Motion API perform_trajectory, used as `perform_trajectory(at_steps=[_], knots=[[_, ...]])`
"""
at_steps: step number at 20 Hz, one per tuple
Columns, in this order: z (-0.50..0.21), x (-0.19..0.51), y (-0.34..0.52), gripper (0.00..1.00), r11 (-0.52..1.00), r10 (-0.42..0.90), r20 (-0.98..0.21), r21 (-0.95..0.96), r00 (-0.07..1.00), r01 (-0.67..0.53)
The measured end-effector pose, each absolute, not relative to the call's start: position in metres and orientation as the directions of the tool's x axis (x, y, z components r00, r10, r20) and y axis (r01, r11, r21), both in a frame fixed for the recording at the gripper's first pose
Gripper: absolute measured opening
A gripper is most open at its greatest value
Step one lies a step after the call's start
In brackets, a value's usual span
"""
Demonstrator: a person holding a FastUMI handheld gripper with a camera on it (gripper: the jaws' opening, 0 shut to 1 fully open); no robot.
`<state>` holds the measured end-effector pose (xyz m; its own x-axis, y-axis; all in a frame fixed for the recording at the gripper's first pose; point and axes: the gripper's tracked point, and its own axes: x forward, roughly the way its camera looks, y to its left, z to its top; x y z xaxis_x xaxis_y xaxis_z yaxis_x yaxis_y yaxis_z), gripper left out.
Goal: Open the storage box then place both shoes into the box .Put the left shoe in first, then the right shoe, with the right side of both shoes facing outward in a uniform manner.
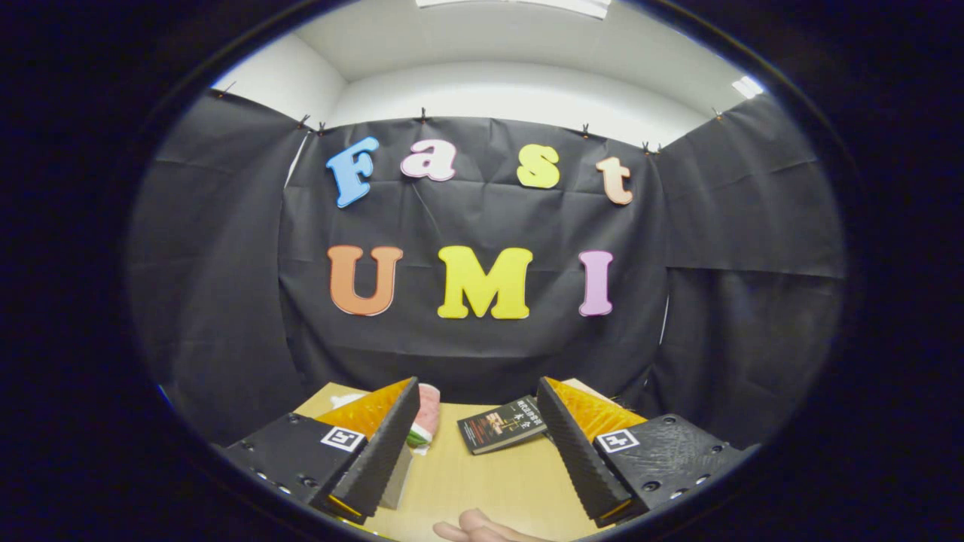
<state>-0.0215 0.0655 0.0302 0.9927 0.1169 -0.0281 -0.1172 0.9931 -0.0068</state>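
- Bench (482, 482): light wood top, seen low between and beyond the two fingers; its far edge meets the black cloth wall.
- Room: black cloth hangs on three sides, clipped along the top; white wall and ceiling above it, with a bright ceiling light panel.
- Book (503, 425): dark cover, lies flat on the bench near the far edge, just ahead of the right finger's tip and touching or nearly touching it in view; cannot tell which.
- Shoe (427, 414): only a pink-and-white part with a bit of green shows, just beyond the left finger's tip, mostly hidden behind that finger. Cannot tell whether it is the left or right one.
- A pale grey upright face sits directly behind the left finger, low on the bench; too hidden to identify.
- Tongs (477, 391): held level, pointing at the back wall, above the bench. Fingers spread wide, ribbed black pads facing each other, orange backs outward; nothing between them.
- Hand (482, 529): a few fingers show at the near bench edge, below the gap between the tongs' fingers.
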Motion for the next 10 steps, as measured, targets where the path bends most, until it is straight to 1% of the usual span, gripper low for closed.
perform_trajectory(at_steps=[5, 10], knots=[[0.018, -0.018, 0.06, 0.96, 0.995, 0.101, -0.045, -0.015, 0.994, -0.102], [0.006, -0.014, 0.068, 0.96, 0.993, 0.11, -0.069, -0.024, 0.991, -0.112]])
